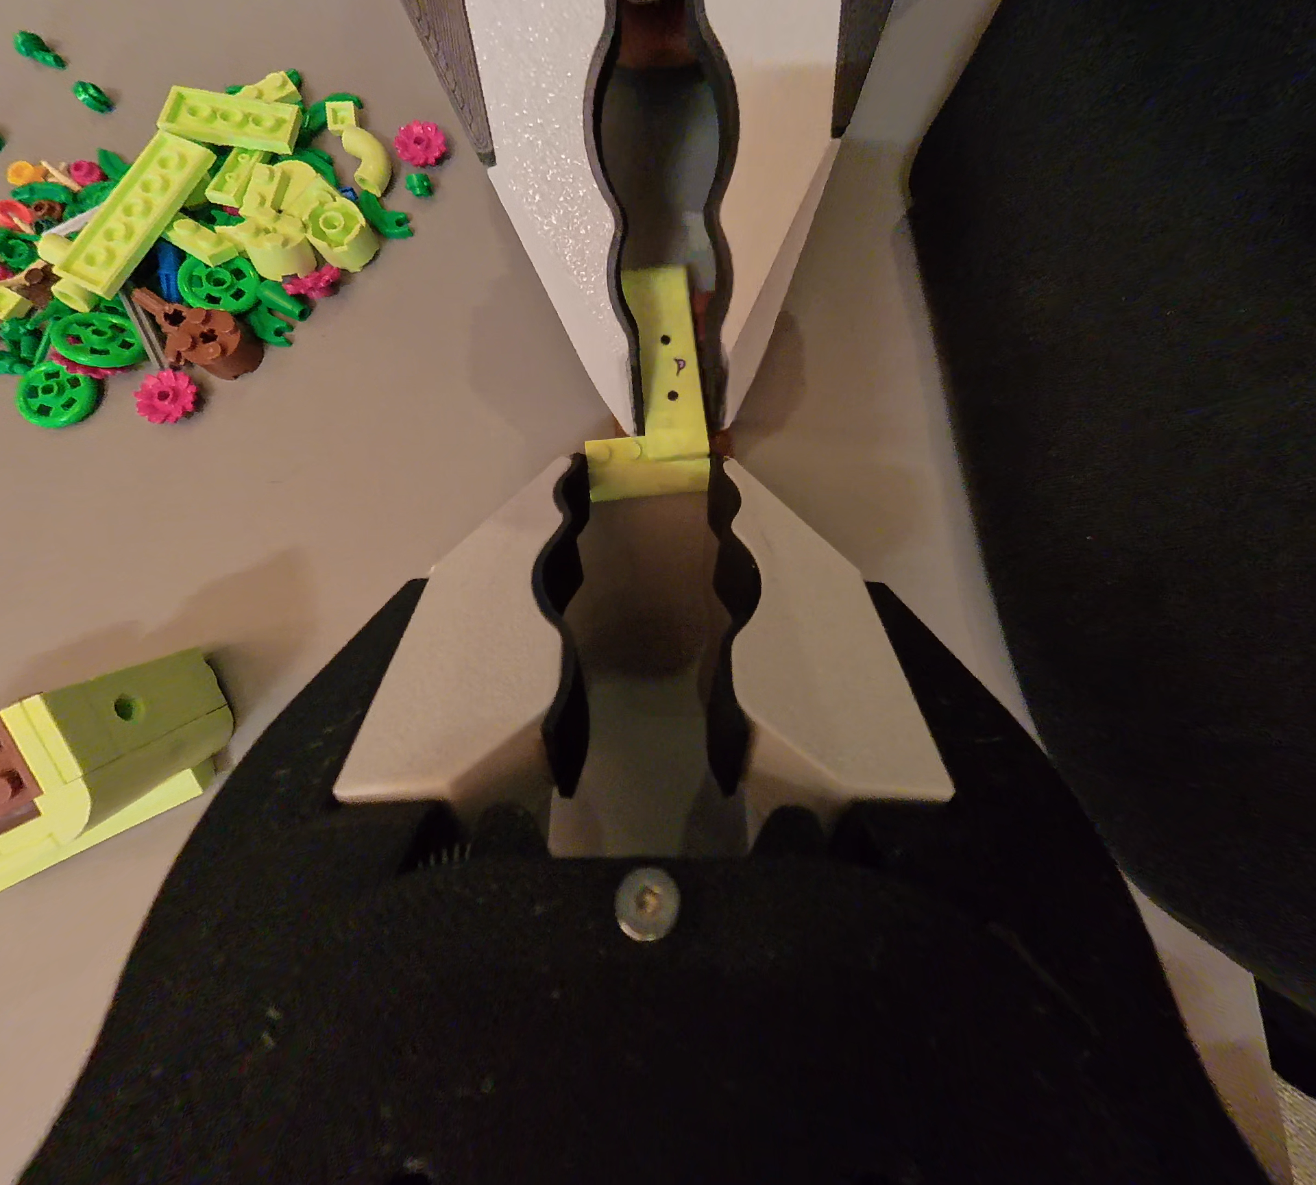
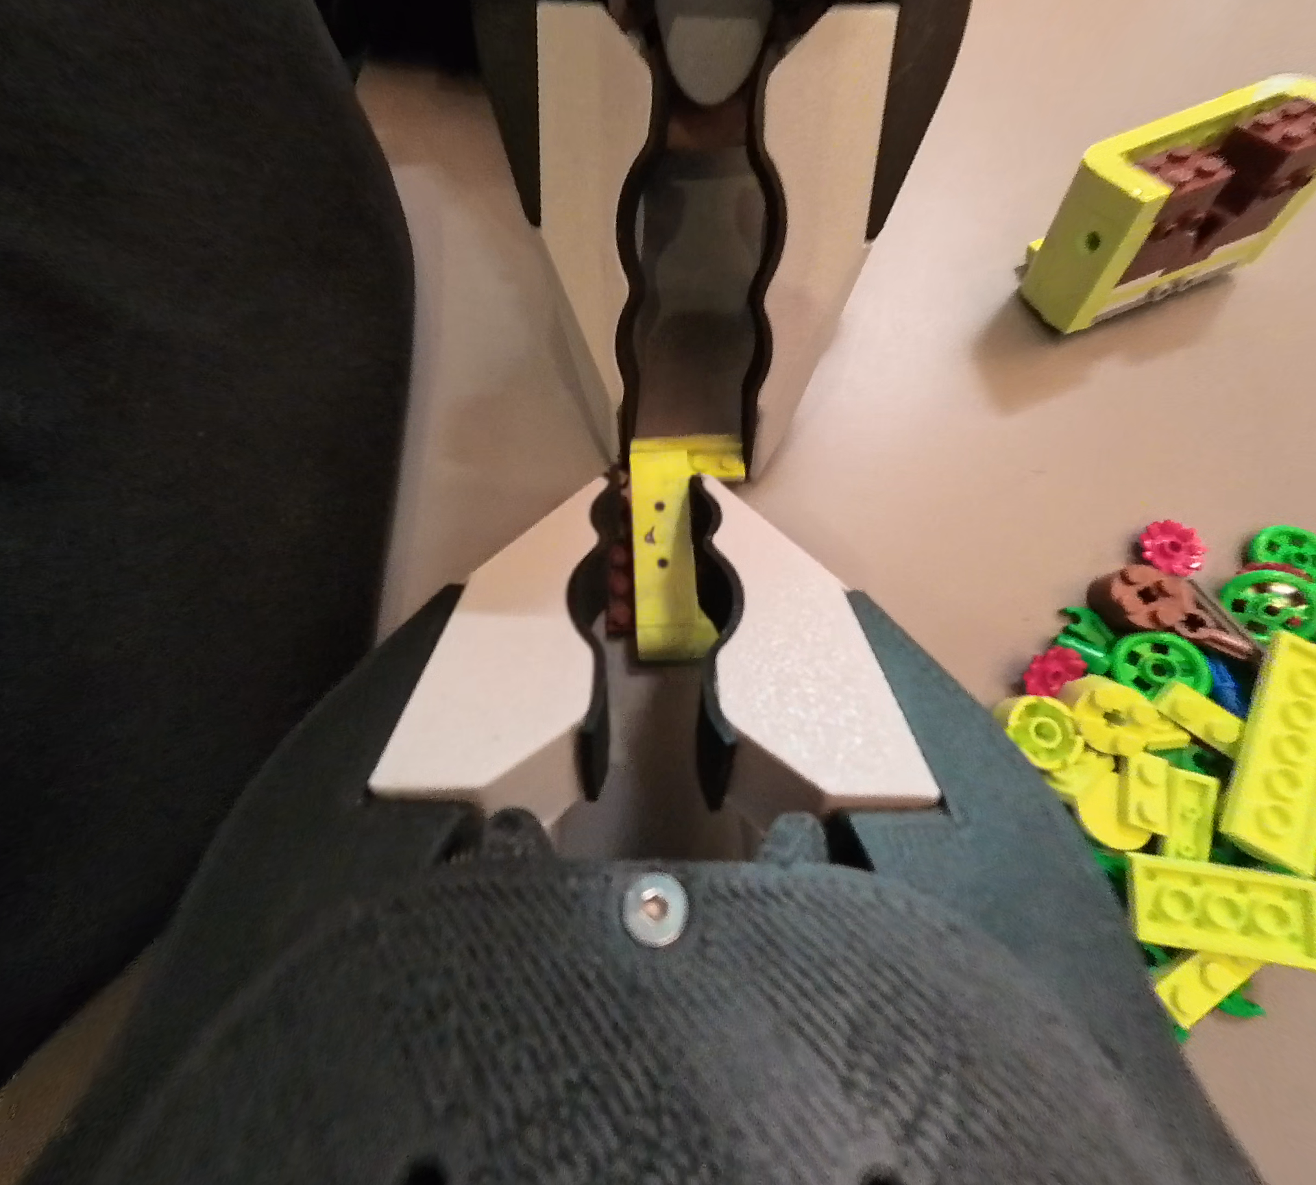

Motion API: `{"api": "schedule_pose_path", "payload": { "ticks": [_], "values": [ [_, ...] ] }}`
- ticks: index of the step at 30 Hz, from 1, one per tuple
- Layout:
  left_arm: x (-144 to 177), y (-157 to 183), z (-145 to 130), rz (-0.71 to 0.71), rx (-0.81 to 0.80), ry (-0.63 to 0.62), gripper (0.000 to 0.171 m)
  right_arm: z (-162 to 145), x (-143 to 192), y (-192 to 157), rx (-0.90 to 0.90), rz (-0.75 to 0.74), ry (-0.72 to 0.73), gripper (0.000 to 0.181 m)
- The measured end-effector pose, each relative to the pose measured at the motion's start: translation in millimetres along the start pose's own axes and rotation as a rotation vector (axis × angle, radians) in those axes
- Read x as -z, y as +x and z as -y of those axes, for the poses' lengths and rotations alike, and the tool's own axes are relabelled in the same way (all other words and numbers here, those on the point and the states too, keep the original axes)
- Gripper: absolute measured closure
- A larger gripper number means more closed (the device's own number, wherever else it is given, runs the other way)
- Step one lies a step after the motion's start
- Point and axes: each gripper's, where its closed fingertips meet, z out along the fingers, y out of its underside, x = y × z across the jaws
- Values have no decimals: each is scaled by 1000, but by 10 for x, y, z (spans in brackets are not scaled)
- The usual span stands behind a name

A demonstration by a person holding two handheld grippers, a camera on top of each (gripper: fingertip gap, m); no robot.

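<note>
Two grippers meet tip to tip over a lime brick piece

The left gripper [image 1: 648,474] has its jaws closed on the short stud plate [image 1: 644,474]; the right gripper [image 2: 655,553] clamps the long lime brick [image 2: 659,570] joined to it. A loose brick pile [image 1: 178,232] and a lime-and-brown block [image 2: 1168,204] lie apart on the tan surface [image 1: 356,510].

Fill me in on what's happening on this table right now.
Two hand-held grippers meet tip to tip over a beige table. The left hand-held gripper is shut on a small lime plate; the right hand-held gripper is shut on a taller lime brick piece with dots on its face, with brown brick behind it. The two lime parts touch at a right angle. Off to the side lie a loose pile of lime, green, pink and brown bricks and a partly built lime and brown block.
</note>
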Motion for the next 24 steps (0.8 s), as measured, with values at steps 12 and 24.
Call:
{"api": "schedule_pose_path", "payload": {
  "ticks": [12, 24],
  "values": [
    [51, -66, -42, 19, 0, 19, 139, -139, 176, 32, -31, 34, -16, 164],
    [254, -312, 186, 191, -75, 199, 140, 96, 297, 150, -64, -9, 139, 150]
  ]
}}
